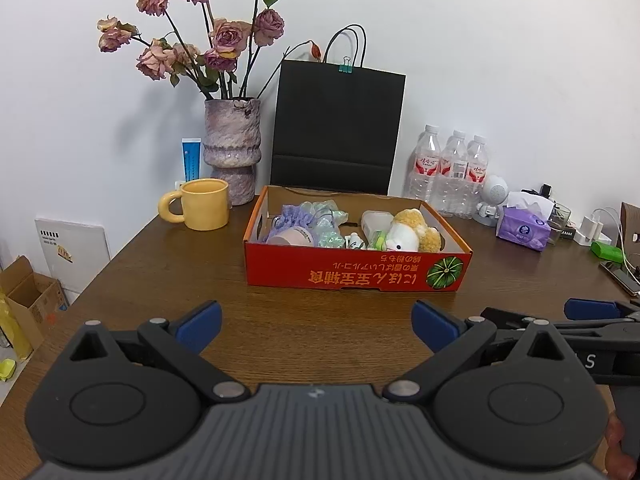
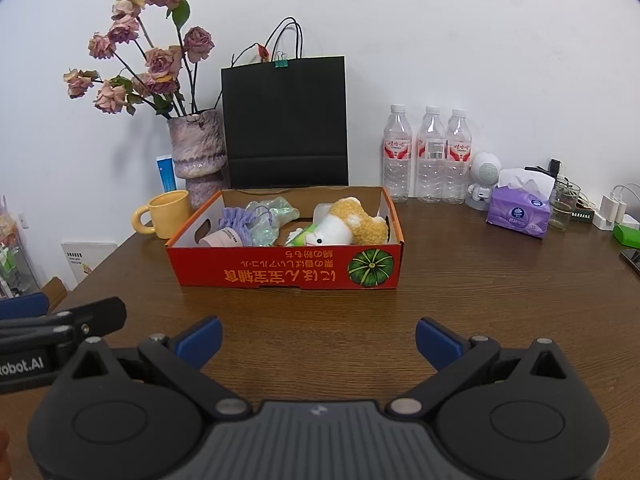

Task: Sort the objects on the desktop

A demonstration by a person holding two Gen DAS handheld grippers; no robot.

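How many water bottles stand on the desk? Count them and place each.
3, in a row against the wall right of the black bag: left bottle, middle bottle, right bottle. None appears hidden.

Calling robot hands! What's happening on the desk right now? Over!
Left hand-held gripper open, empty; right hand-held gripper the same. Red box ahead, plush toy and pouches inside. Bare tabletop between, nothing blocking.
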